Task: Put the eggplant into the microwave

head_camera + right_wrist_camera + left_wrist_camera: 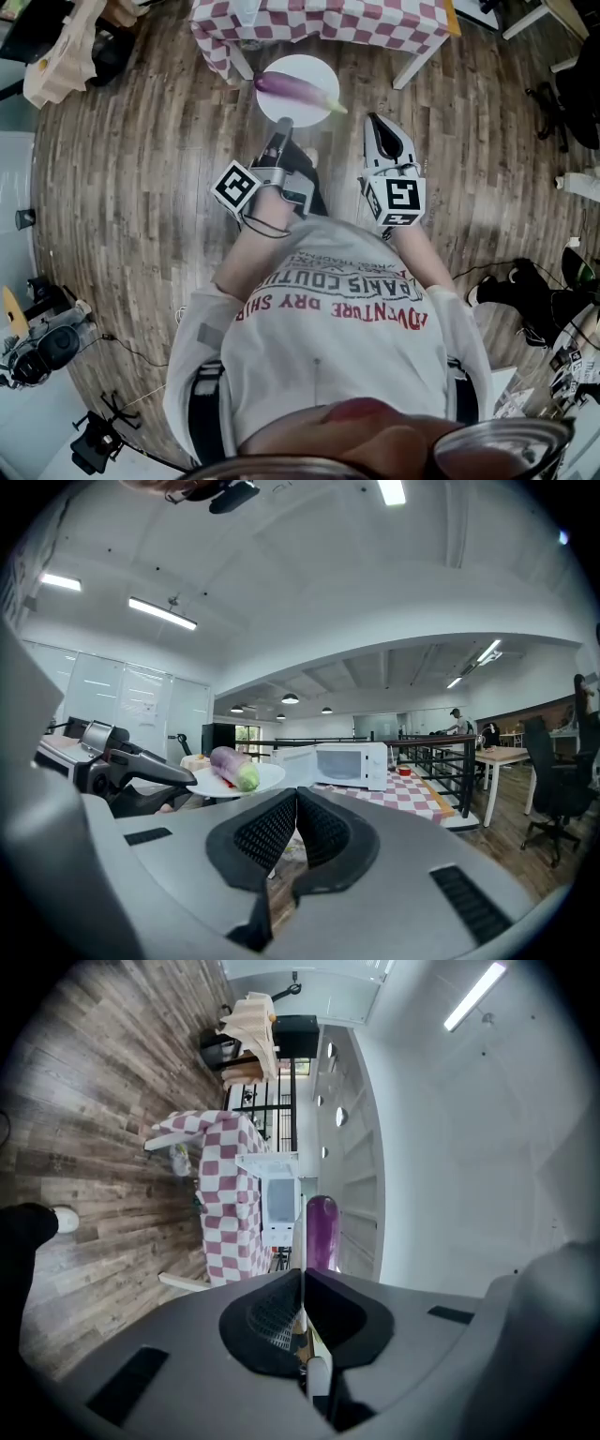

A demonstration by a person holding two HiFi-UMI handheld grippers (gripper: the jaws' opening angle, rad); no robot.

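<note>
A purple eggplant (296, 89) with a green stem end lies on a white plate (281, 108) held out over the wooden floor. My left gripper (284, 125) is shut on the plate's near rim. In the left gripper view the plate shows edge-on between the jaws, with the eggplant (322, 1230) beyond them. My right gripper (377, 122) is beside it to the right, shut and empty. In the right gripper view the white microwave (349, 764) stands ahead on a red-checked table (422, 794), its door apparently open, and the plate (258, 778) with the eggplant (232, 766) is at the left.
The checked table (323, 23) stands just beyond the plate. A black railing (441, 766) runs behind it. An office chair (553, 780) and a desk stand at the right. Camera gear and cables (42, 342) lie on the floor at the left.
</note>
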